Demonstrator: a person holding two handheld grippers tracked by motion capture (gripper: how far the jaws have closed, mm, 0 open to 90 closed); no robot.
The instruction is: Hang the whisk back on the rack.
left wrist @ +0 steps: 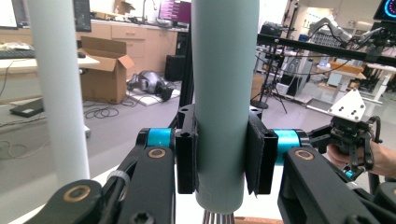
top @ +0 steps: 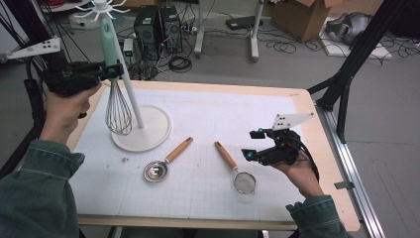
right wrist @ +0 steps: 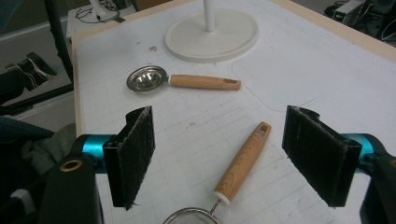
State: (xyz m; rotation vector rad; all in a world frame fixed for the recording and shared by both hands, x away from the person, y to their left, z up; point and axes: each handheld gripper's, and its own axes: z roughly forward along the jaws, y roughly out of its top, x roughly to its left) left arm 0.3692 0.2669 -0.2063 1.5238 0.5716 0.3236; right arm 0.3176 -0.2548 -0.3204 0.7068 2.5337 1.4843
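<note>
My left gripper [top: 115, 71] is raised at the table's far left, shut on the pale green handle of a wire whisk [top: 118, 111]. The whisk hangs upright beside the pole of a white stand [top: 148, 130]. In the left gripper view the pads [left wrist: 187, 154] press both sides of the whisk handle [left wrist: 226, 93], with the stand's pole [left wrist: 58, 88] to its left. My right gripper [top: 251, 144] hovers open over the table's right side, nothing between its jaws. Below my right gripper [right wrist: 229, 149] lies a wooden-handled strainer [right wrist: 243, 163]. A metal scoop [right wrist: 187, 80] with a wooden handle lies farther off.
The scoop [top: 166, 162] and strainer [top: 236, 171] lie on a white gridded mat [top: 208, 119] covering the wooden table. The stand carries hooks [top: 101, 7] at its top. Computer towers [top: 157, 27], cables and a cardboard box [top: 302, 17] sit on the floor beyond.
</note>
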